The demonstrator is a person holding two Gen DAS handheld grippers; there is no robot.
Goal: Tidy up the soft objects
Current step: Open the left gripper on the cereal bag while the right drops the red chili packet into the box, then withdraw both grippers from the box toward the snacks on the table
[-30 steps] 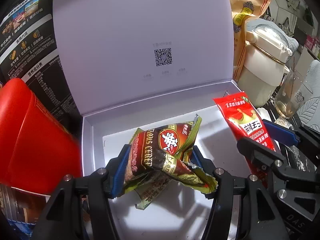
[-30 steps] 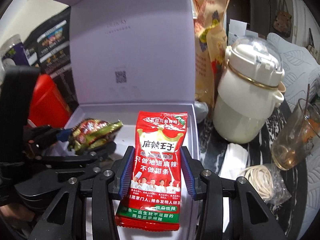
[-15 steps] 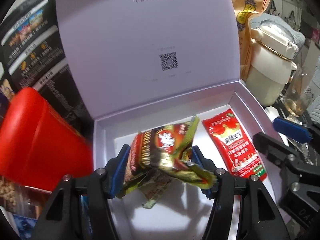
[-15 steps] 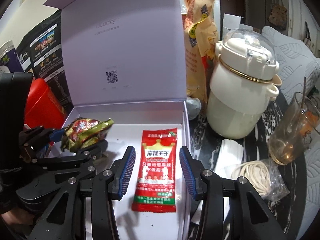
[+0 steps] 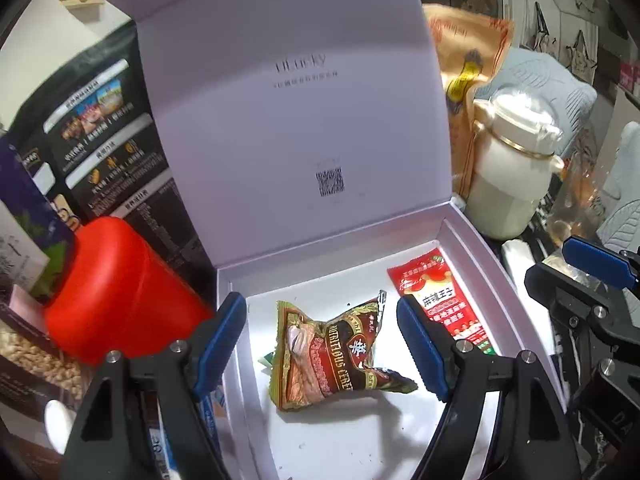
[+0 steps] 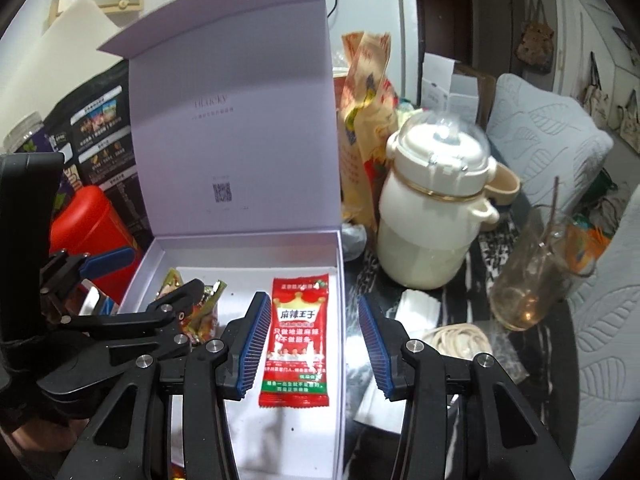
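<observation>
An open white box stands with its lid upright. A crumpled green and brown snack packet lies on the box floor, partly hidden behind the left gripper in the right wrist view. A flat red snack packet lies along the box's right side. My left gripper is open and empty above the green packet. My right gripper is open and empty above the red packet.
A red container stands left of the box. A cream jar with a clear dome lid, a glass mug, an orange snack bag and a bag of rubber bands stand right of it. Black packaging is behind.
My left gripper opened and let the green packet drop into the box. My right gripper let go of the red packet, which now lies flat. Both grippers drew back and up.
</observation>
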